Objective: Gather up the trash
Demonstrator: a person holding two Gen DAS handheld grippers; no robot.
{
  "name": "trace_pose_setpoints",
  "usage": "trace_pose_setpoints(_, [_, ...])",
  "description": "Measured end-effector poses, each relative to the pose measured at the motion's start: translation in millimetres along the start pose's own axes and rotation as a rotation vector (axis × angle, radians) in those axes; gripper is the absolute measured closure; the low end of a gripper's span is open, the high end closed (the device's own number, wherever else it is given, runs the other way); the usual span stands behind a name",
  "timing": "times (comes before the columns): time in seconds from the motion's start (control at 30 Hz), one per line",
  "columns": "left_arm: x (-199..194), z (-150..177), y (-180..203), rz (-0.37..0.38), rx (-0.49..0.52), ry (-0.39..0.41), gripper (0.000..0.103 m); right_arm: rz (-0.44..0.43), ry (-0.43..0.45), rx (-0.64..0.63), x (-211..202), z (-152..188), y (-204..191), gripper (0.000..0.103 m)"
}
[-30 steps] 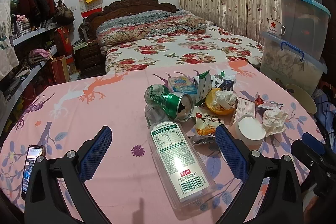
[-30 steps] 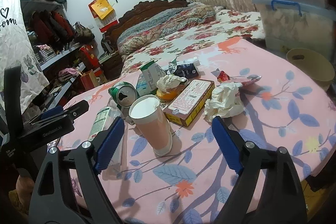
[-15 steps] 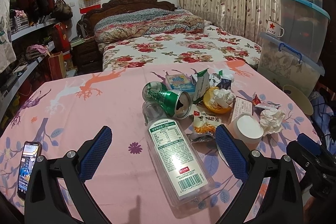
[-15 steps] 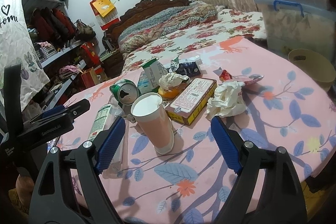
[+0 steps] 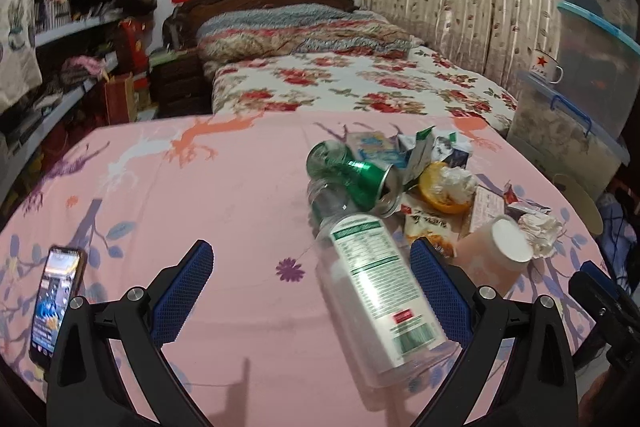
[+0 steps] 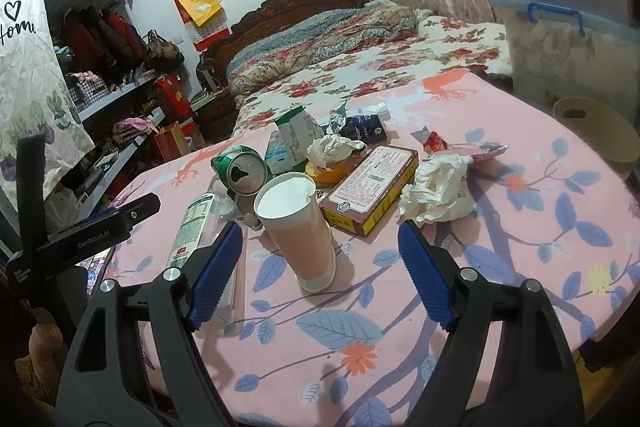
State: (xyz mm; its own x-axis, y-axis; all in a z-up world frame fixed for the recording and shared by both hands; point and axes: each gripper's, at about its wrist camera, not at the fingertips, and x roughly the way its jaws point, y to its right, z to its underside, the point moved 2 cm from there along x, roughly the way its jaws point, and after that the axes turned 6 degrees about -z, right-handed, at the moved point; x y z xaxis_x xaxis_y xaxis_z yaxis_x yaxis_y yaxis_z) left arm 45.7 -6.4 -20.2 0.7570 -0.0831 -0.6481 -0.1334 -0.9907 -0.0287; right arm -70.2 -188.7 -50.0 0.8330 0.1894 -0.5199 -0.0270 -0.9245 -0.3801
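Trash lies on a pink table (image 5: 224, 195). A clear plastic bottle (image 5: 376, 279) lies on its side between the fingers of my open, empty left gripper (image 5: 312, 291), nearer the right finger. Behind it are a green can (image 5: 368, 183), a snack wrapper (image 5: 428, 231), an orange peel with tissue (image 5: 448, 187) and a paper cup (image 5: 496, 255). My right gripper (image 6: 320, 267) is open and empty, with the paper cup (image 6: 300, 227) standing between its fingers. Beyond are a box (image 6: 372, 187), crumpled tissue (image 6: 440, 191), the can (image 6: 240, 171) and the bottle (image 6: 196, 227).
A phone (image 5: 56, 299) lies at the table's left edge. A beige bin (image 6: 596, 131) stands beyond the table's right side, by stacked storage boxes (image 5: 576, 131). A bed (image 5: 344, 83) is behind the table, shelves (image 5: 60, 75) at left.
My left gripper has shifted left and turned, so the bottle now sits nearer its right finger. My right gripper has moved slightly closer to the paper cup.
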Motion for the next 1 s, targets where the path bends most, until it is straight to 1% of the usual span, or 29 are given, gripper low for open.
trace_pose_setpoints(0.13, [6.2, 4.3, -0.8, 0.018, -0.003, -0.035, 0.009, -0.004, -0.013, 0.002, 3.8, -0.6, 1.2, 0.023])
trace_pose_setpoints(0.2, [9.1, 5.1, 3.2, 0.044, -0.004, -0.056, 0.009, -0.007, -0.019, -0.002, 5.3, -1.0, 1.0, 0.023])
trace_pose_setpoints(0.33, [15.3, 6.3, 18.9, 0.085, 0.015, -0.091, 0.009, -0.013, -0.027, -0.004, 8.2, -1.3, 0.9, 0.023])
trace_pose_setpoints(0.43, [21.2, 9.4, 36.2, 0.109, 0.052, -0.119, 0.009, -0.012, -0.029, 0.007, 9.4, -1.1, 4.2, 0.023])
trace_pose_setpoints(0.57, [33.1, 18.3, 49.0, 0.092, 0.093, -0.149, 0.009, -0.014, -0.038, 0.015, 12.5, -1.7, 8.5, 0.023])
trace_pose_setpoints(0.63, [39.6, 21.2, 48.4, 0.091, 0.084, -0.17, 0.009, -0.028, -0.062, -0.007, 17.9, -2.4, 5.8, 0.023])
trace_pose_setpoints(0.73, [47.5, 24.8, 42.8, 0.063, 0.072, -0.184, 0.009, -0.063, -0.134, -0.073, 36.9, -3.3, -4.1, 0.023])
trace_pose_setpoints(0.77, [50.8, 26.1, 39.6, 0.057, 0.063, -0.19, 0.008, -0.063, -0.148, -0.097, 42.9, -3.8, -7.4, 0.023])
trace_pose_setpoints(0.87, [56.3, 28.7, 29.2, 0.063, 0.025, -0.215, 0.008, -0.046, -0.153, -0.174, 56.2, -6.7, -14.6, 0.023])
trace_pose_setpoints(0.97, [53.9, 27.8, 20.6, 0.065, 0.004, -0.209, 0.008, -0.048, -0.164, -0.199, 70.4, -9.0, -16.9, 0.023])
trace_pose_setpoints(1.0, [51.7, 27.8, 17.9, 0.073, -0.002, -0.198, 0.013, -0.043, -0.167, -0.204, 75.2, -9.5, -17.2, 0.023])
